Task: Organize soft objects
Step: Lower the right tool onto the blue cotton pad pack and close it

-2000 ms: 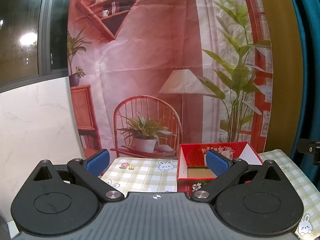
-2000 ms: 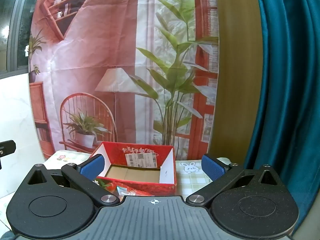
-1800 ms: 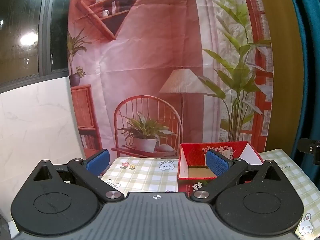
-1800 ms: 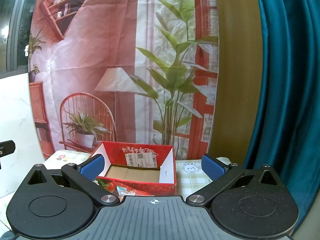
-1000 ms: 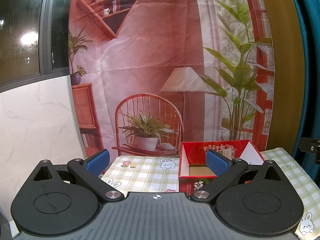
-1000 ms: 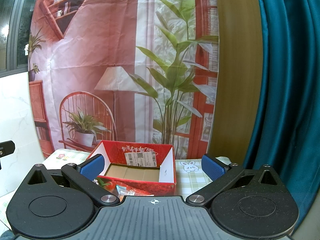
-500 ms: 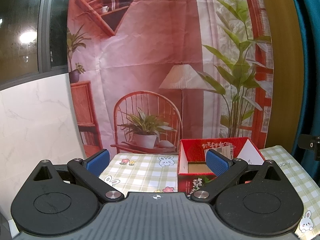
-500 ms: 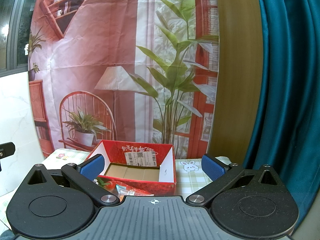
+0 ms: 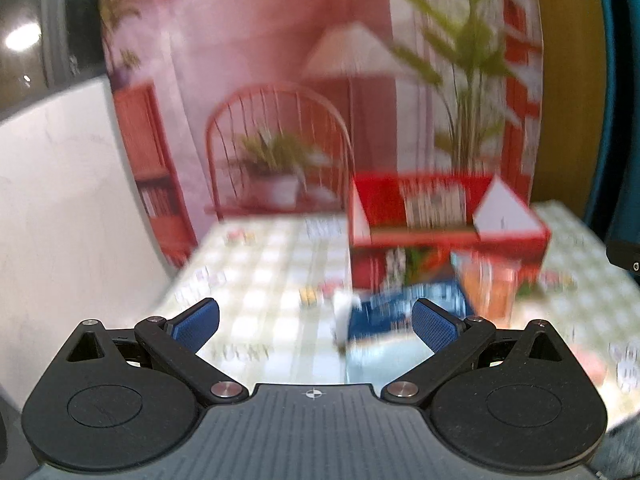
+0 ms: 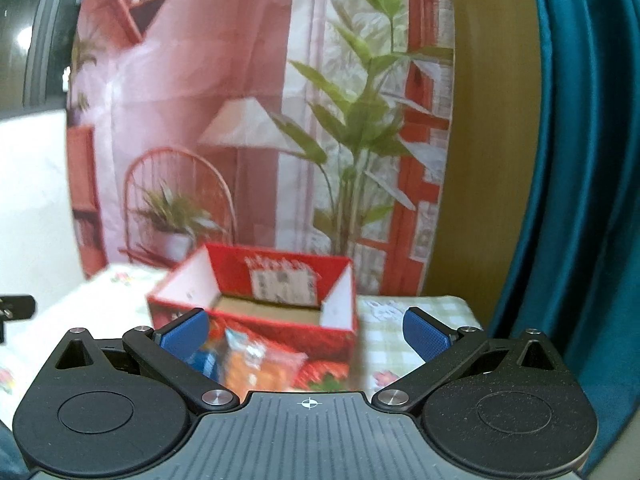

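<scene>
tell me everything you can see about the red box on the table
The red box is open-topped cardboard, red outside with white end flaps, a brown floor and a printed label on the inner back wall. It sits upright on the checked tablecloth. Nothing shows inside. Blurred snack packets lie against its near side.

Your left gripper [image 9: 316, 322] is spread wide, its blue pads [image 9: 196, 323] well apart with nothing between them, and it points forward and tilts slightly down. Your right gripper [image 10: 306, 332] is spread just as wide, its pads [image 10: 425, 337] gripping nothing, held level and facing forward.
</scene>
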Available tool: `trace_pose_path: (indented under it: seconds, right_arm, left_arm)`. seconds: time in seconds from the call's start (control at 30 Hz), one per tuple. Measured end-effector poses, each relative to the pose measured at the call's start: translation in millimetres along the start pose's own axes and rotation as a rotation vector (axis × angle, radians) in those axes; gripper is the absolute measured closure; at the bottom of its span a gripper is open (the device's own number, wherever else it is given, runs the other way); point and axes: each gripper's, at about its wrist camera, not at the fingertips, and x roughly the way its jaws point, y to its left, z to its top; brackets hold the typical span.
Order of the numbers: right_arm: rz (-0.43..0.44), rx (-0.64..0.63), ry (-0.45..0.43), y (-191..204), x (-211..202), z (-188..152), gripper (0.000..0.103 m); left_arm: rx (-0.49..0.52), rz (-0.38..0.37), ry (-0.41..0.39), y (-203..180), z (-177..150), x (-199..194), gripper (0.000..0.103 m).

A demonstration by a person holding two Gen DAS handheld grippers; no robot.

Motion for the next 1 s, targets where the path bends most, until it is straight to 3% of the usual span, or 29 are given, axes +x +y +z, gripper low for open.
trace_pose_path:
  seconds: [0.2, 0.43, 0.5, 0.57, 0.7, 0.83, 1.0]
  right_arm:
    - [0.098, -0.06, 0.115, 14.8, 20.9, -47.0, 0.0]
    - [0.179, -0.059, 0.191, 26.8, 47.1, -64.5, 0.001]
    - [0.193, -0.078, 0.202, 27.8, 55.6, -62.4, 0.007]
    - [0.21, -0.089, 0.219, 33.4, 67.9, -62.4, 0.019]
    - [0.251, -0.079, 0.266, 39.3, 93.3, -67.0, 0.033]
    - [0.299, -0.038, 0.307, 44.6, 110.3, -77.4, 0.053]
    - [0.328, -0.053, 0.268, 51.1, 110.4, -80.9, 0.057]
  left_arm:
    - [-0.056, -0.125, 0.129, -6.3, -24.5, 38.8, 0.001]
    - [-0.145, -0.198, 0.186, -7.2, -25.2, 59.0, 0.006]
    - [-0.154, -0.197, 0.193, -2.1, -22.7, 72.0, 0.011]
    - [-0.165, -0.205, 0.197, 2.7, -21.0, 83.1, 0.017]
    - [-0.167, -0.235, 0.215, 8.0, -24.2, 105.4, 0.023]
    - [-0.19, -0.287, 0.24, 15.8, -36.0, 122.0, 0.03]
    - [-0.24, -0.35, 0.241, 16.7, -48.2, 134.1, 0.031]
